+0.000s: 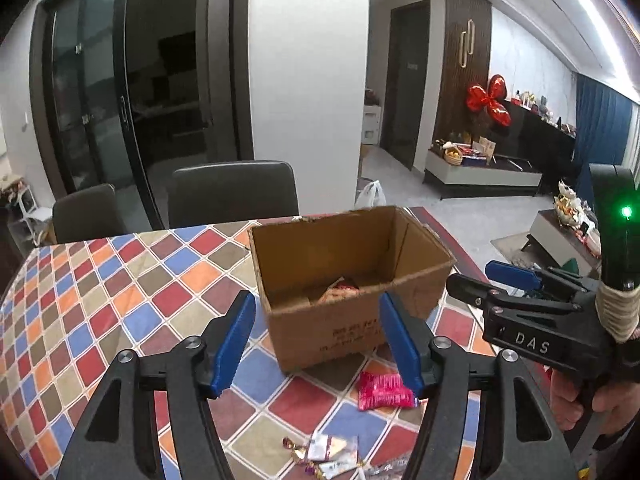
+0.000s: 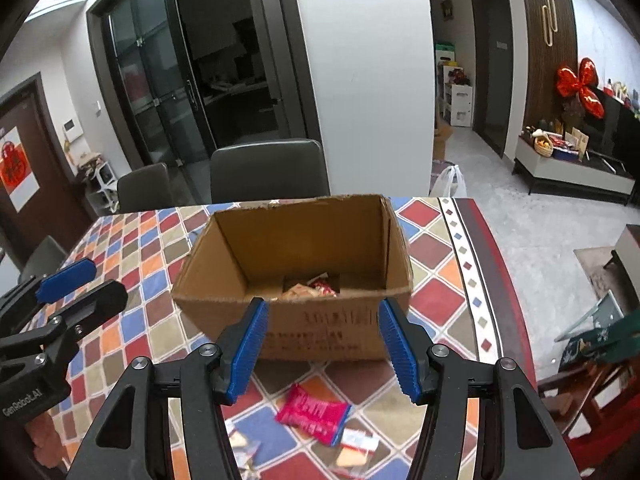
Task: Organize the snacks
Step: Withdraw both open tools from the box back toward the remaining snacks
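Observation:
An open cardboard box (image 1: pixel 340 280) stands on the table with a checked cloth (image 1: pixel 120 280); it also shows in the right wrist view (image 2: pixel 296 264). A few snack packets (image 2: pixel 316 286) lie on its floor. A pink snack packet (image 1: pixel 384 391) lies on the cloth in front of the box, also in the right wrist view (image 2: pixel 314 412). Small wrapped sweets and packets (image 1: pixel 328 452) lie nearer. My left gripper (image 1: pixel 318 340) is open and empty above the cloth. My right gripper (image 2: pixel 322 344) is open and empty, just before the box's near wall.
Two dark chairs (image 1: pixel 232 192) stand behind the table. The table's right edge (image 2: pixel 492 280) drops to a grey floor. A white bag (image 2: pixel 450 182) sits on the floor past the table. A low cabinet (image 2: pixel 576 168) with goods stands far right.

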